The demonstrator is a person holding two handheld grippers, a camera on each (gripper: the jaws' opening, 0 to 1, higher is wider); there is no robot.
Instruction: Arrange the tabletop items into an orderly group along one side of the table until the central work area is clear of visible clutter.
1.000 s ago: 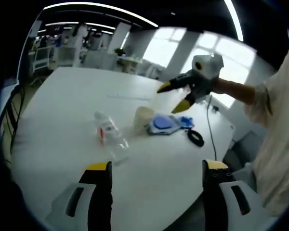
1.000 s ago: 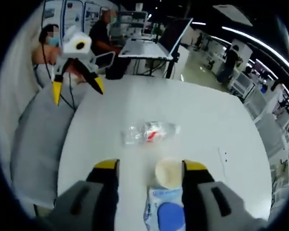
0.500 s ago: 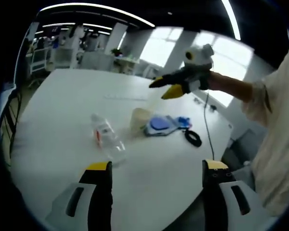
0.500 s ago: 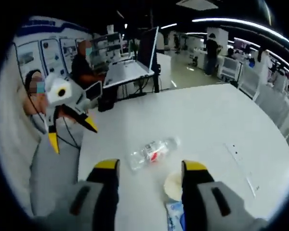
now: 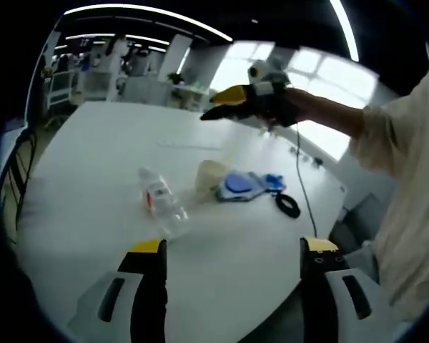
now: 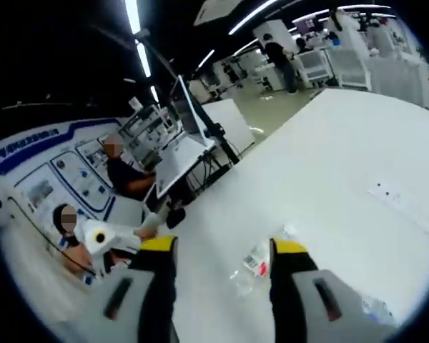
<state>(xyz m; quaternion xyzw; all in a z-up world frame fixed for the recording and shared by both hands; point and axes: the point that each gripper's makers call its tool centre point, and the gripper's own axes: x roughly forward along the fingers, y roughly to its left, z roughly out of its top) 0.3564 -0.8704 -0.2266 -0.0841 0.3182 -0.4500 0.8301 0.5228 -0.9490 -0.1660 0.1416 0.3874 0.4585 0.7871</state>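
Left gripper view: the left gripper (image 5: 232,261) is held with jaws wide apart and nothing between them, low over the white round table (image 5: 79,164). A clear plastic bottle (image 5: 163,204) with a red label lies on its side mid-table, just beside a cream paper cup (image 5: 210,175), a blue-and-white packet (image 5: 242,186) and a black ring (image 5: 289,206). The right gripper (image 5: 232,102) is raised above them; whether its jaws are parted cannot be told there. In the right gripper view they stand apart, empty (image 6: 222,261).
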